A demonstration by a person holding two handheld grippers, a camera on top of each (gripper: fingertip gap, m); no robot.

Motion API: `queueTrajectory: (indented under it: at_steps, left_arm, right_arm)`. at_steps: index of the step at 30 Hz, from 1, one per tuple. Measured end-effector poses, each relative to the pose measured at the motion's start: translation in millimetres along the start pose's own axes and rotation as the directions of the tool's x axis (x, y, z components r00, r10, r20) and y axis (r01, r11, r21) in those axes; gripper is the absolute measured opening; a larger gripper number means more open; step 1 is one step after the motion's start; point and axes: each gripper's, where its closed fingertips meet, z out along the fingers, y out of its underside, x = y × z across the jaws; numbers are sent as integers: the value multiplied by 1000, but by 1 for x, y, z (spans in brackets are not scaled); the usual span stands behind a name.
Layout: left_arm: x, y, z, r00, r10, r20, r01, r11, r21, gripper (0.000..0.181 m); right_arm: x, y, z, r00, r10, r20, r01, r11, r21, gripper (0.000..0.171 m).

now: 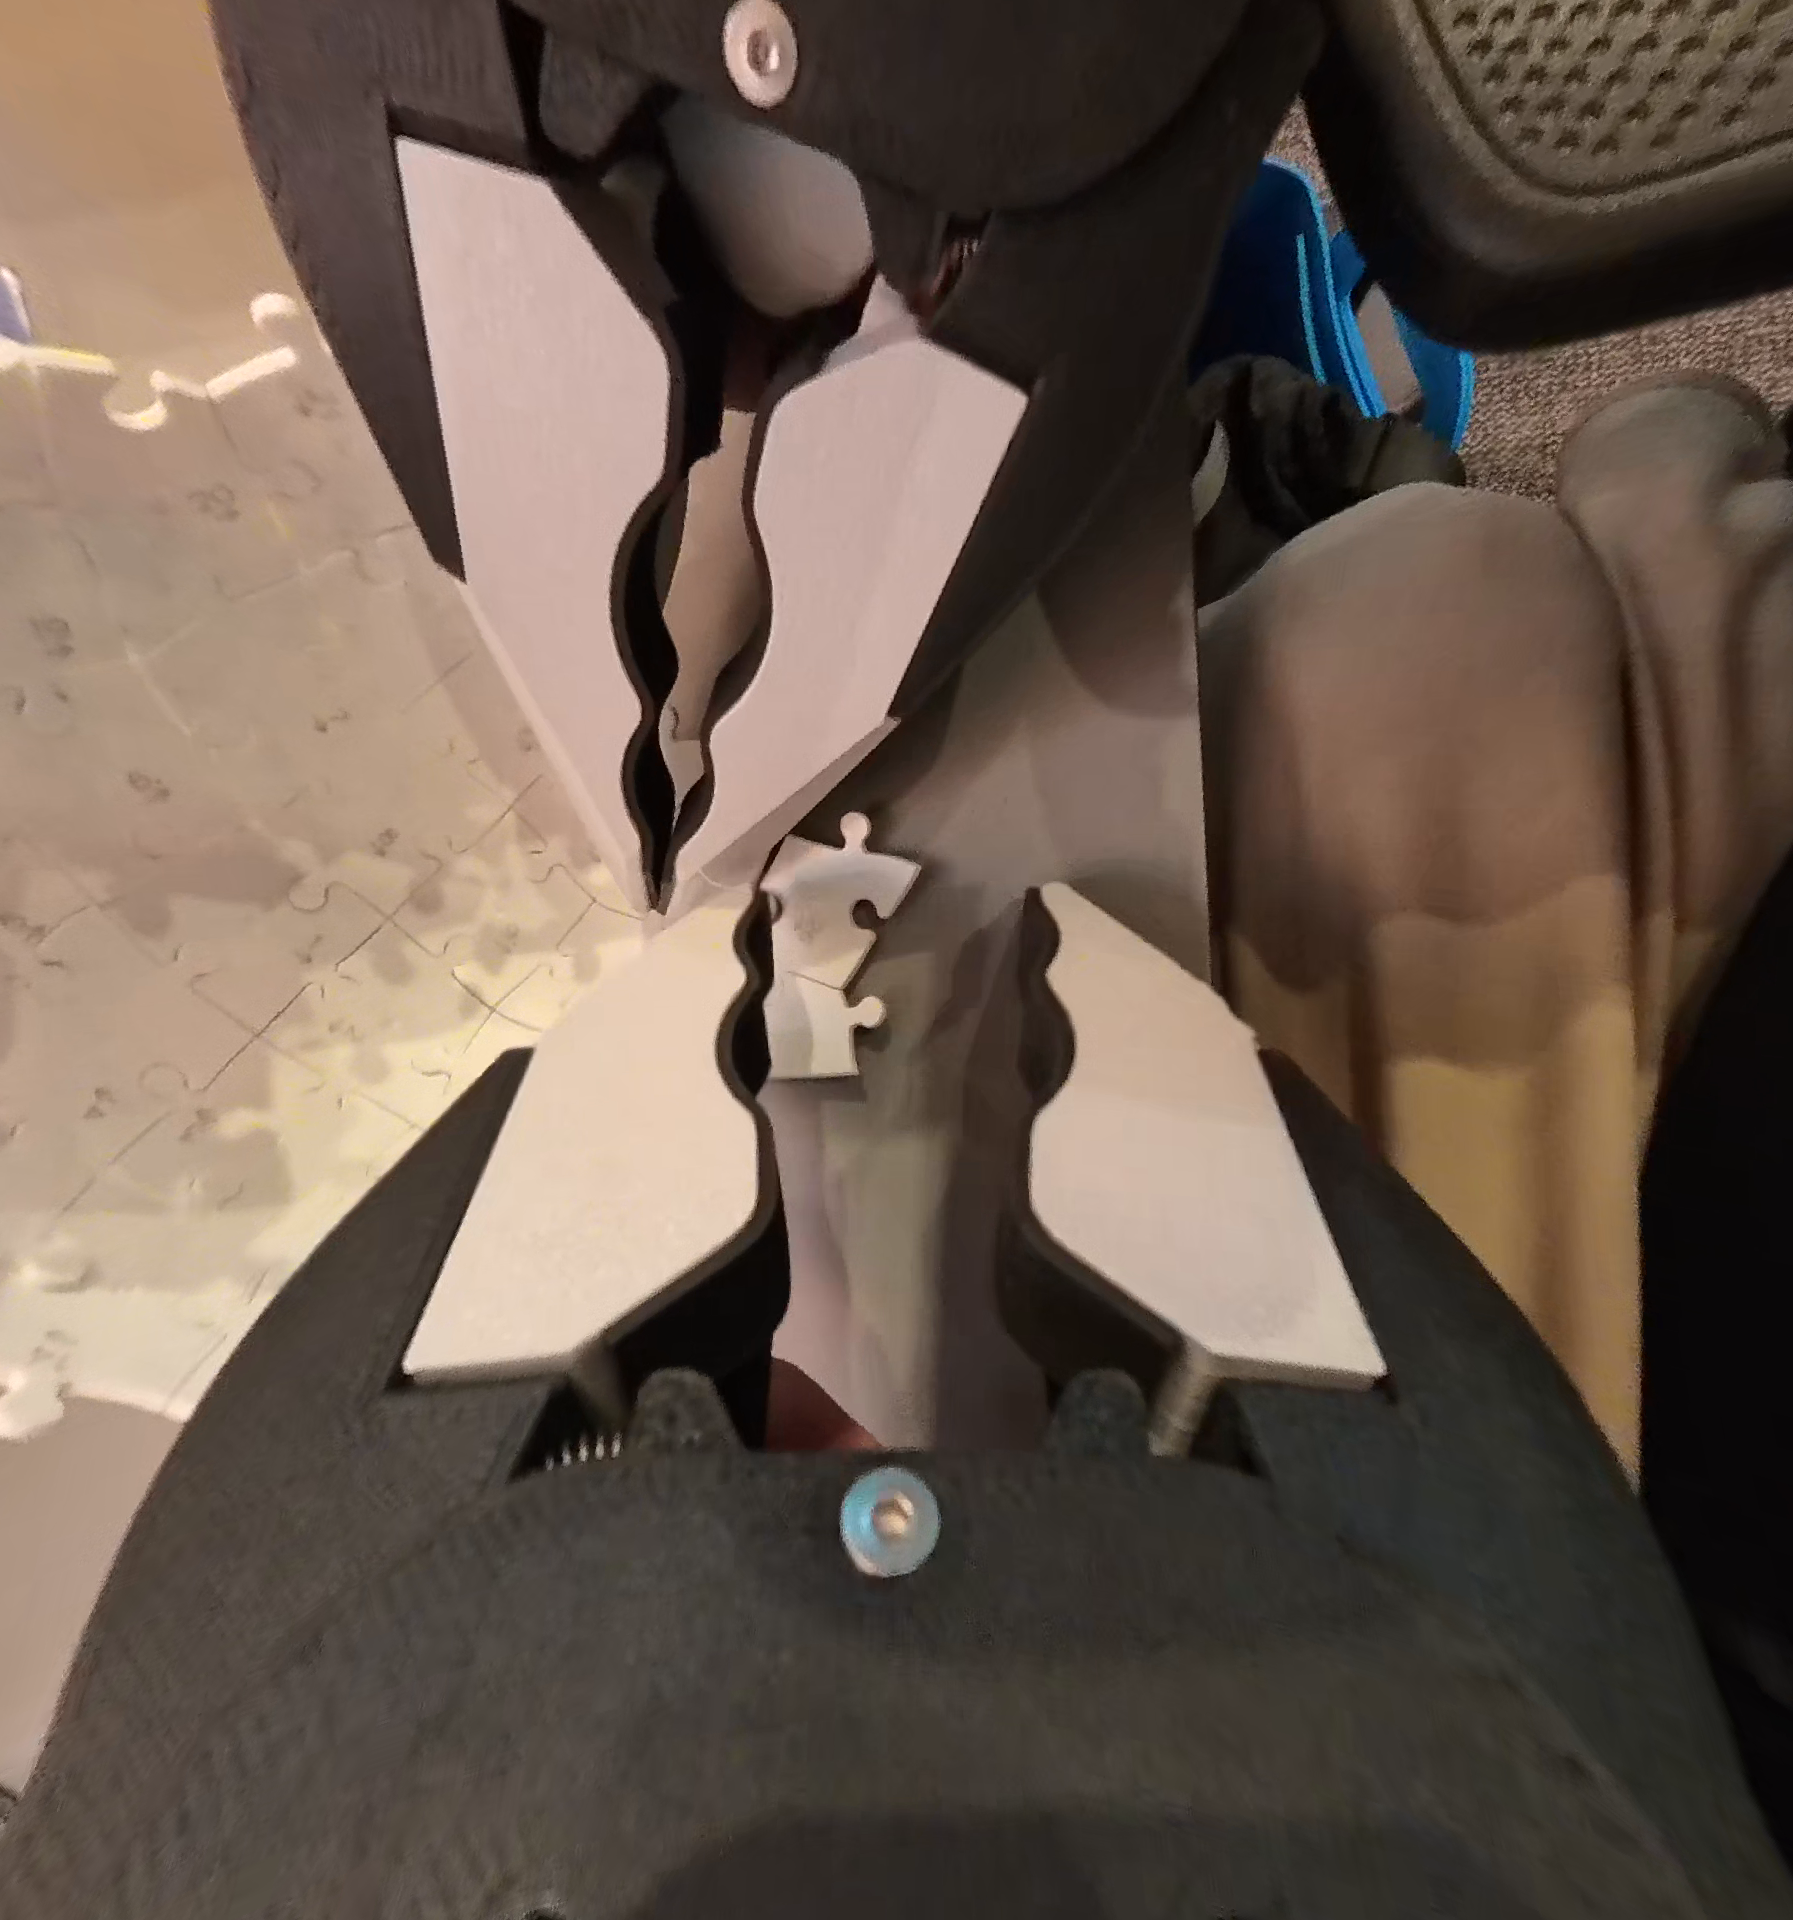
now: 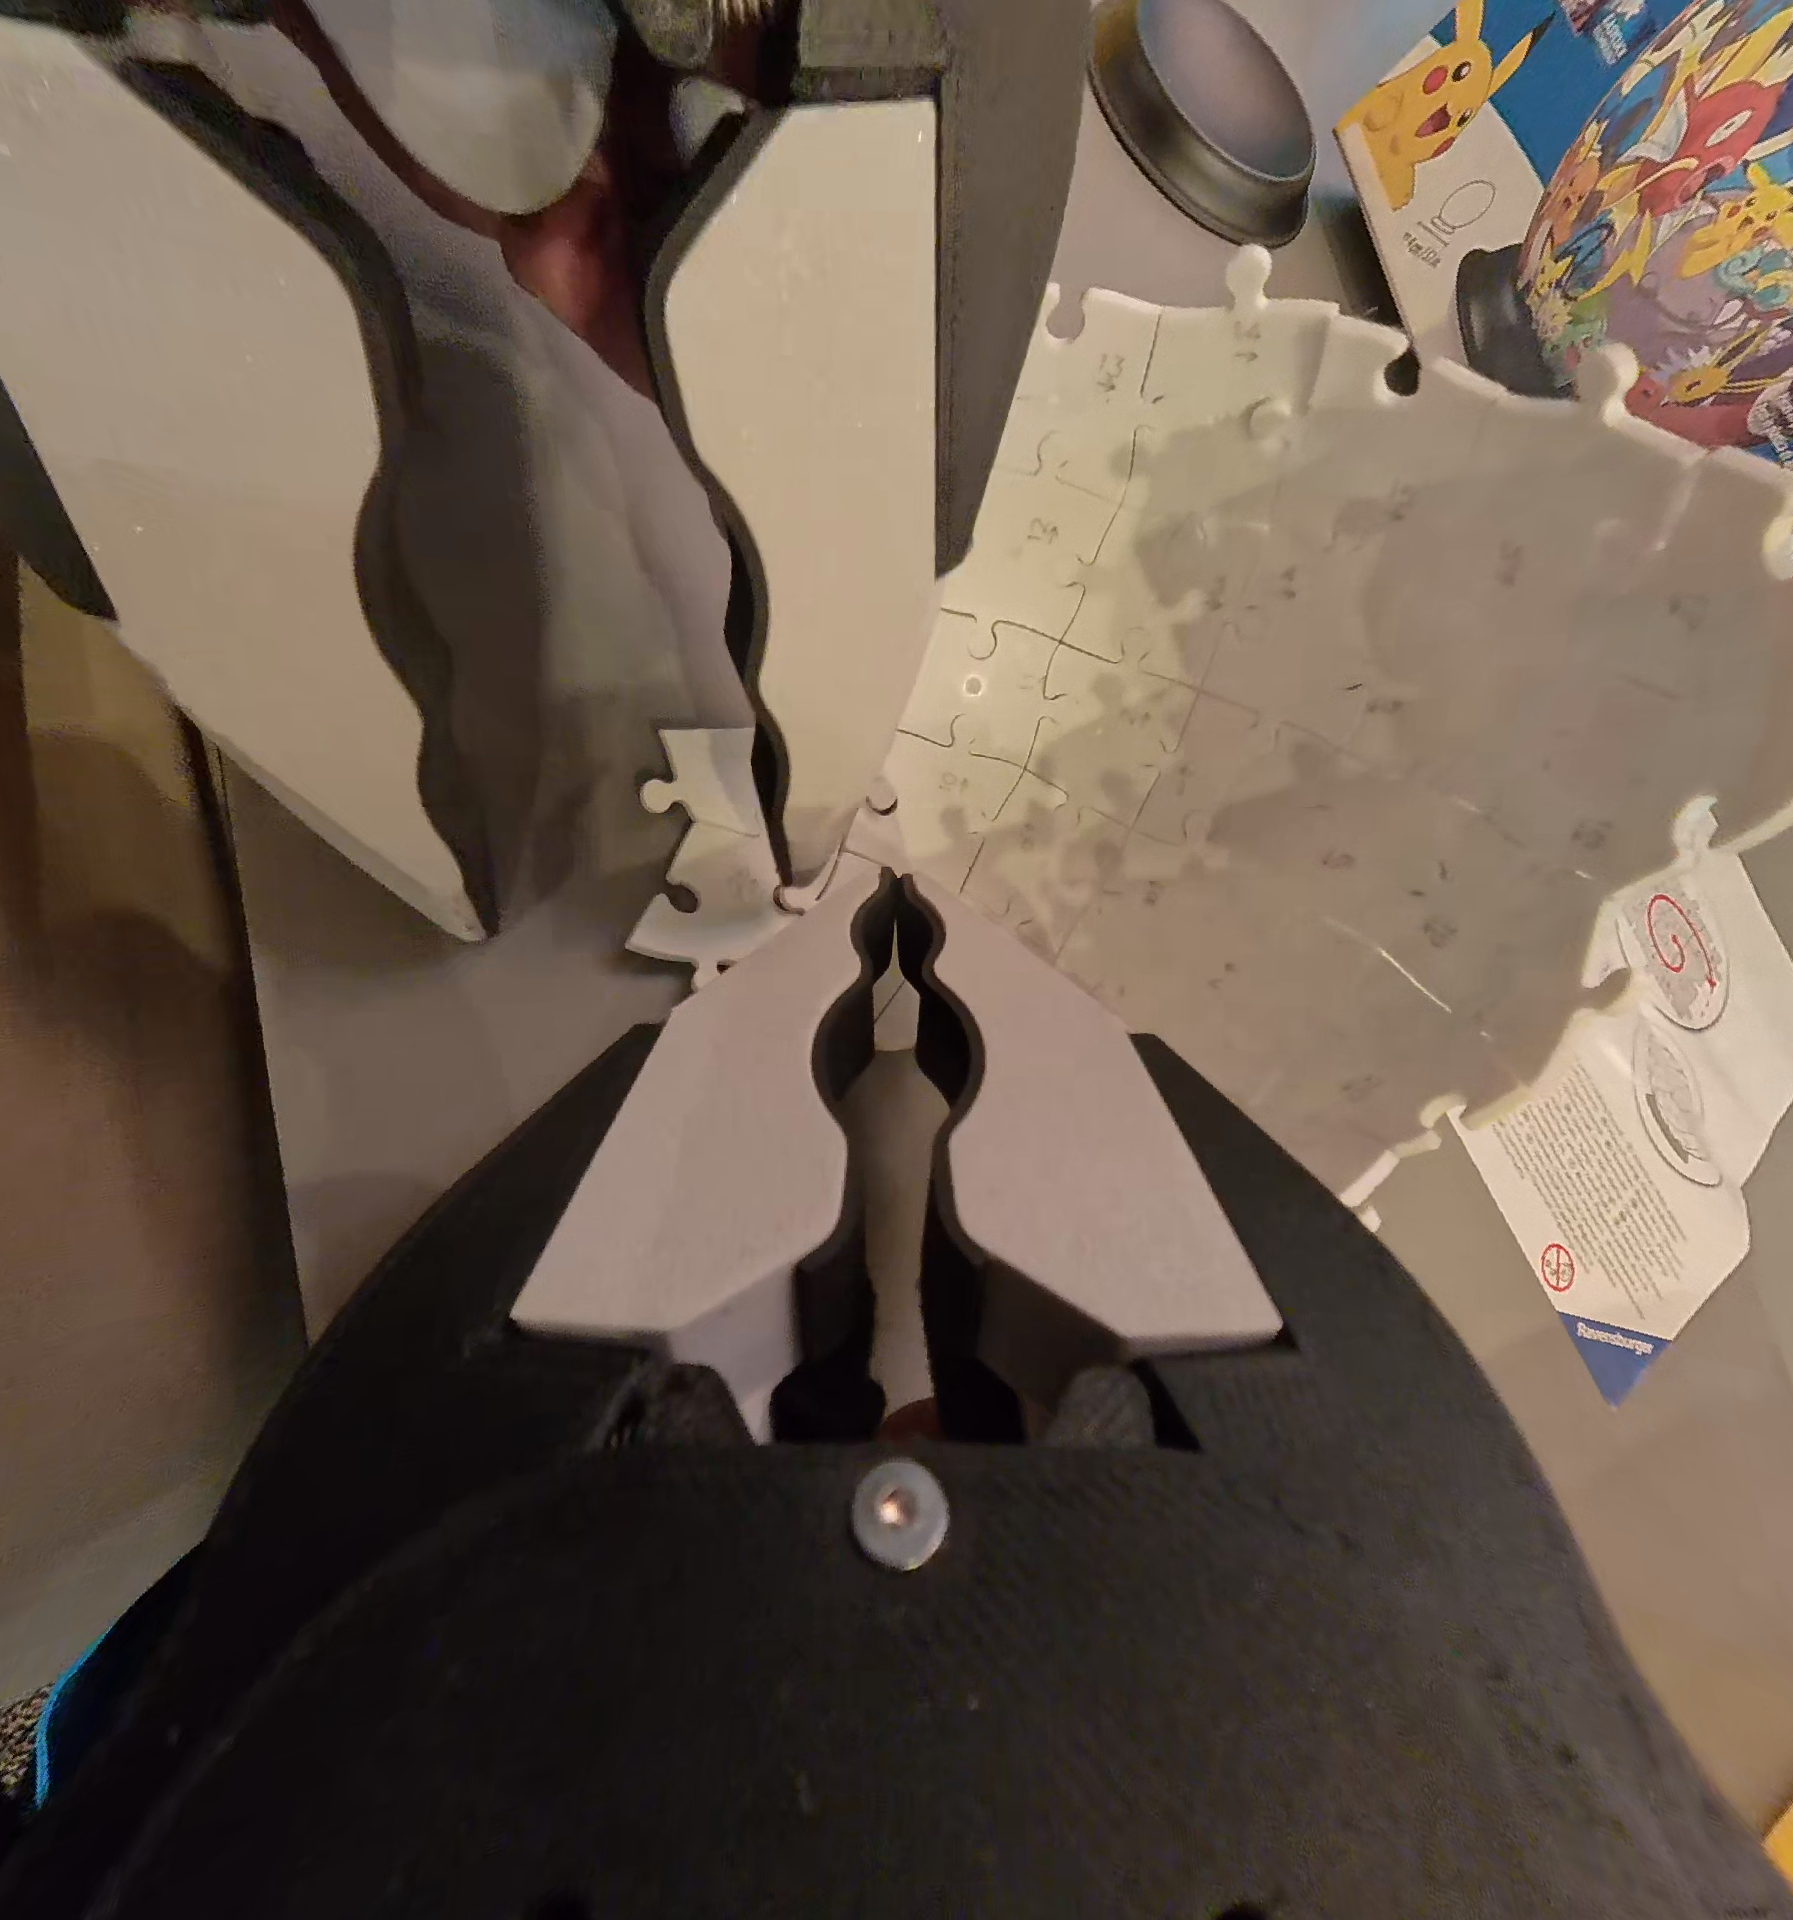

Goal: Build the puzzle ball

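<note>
At shell (image 2: pixel 1287 665) rim: right gripper (image 2: pixel 894 902)

The half-built puzzle shell (image 1: pixel 248 831) is blurred in the left wrist view, and its numbers are too faint to read. The left gripper (image 1: pixel 892 997) hides part of the loose puzzle pieces (image 1: pixel 830 935) behind its left finger. In the right wrist view the puzzle box (image 2: pixel 1650 208) is cut off by the top and right edges, and the leaflet (image 2: pixel 1640 1174) lies partly under the shell. What the right gripper (image 2: pixel 894 894) pinches cannot be made out.
</note>
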Motion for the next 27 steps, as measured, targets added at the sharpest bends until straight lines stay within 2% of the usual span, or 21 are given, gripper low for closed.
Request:
queueTrajectory:
  at_steps: [10,18,20,27]
  left_arm:
    - [2,2,3,994,-72,-79,70,997,-23,41]
    - [4,4,-10,995,-87,-38,87,996,-6,38]
    - [7,11,-7,995,-92,-31,90,995,-35,40]
    - [5,12,-5,987,-157,-44,157,988,-1,40]
  right_arm:
    - [-2,0,-1,1000,6,26,-7,1000,6,0]
    - [-3,0,-1,999,11,35,-11,1000,1,0]
    - [-3,0,-1,999,14,35,-14,1000,0,0]
    - [-3,-1,-1,1000,-1,21,1,1000,6,0]
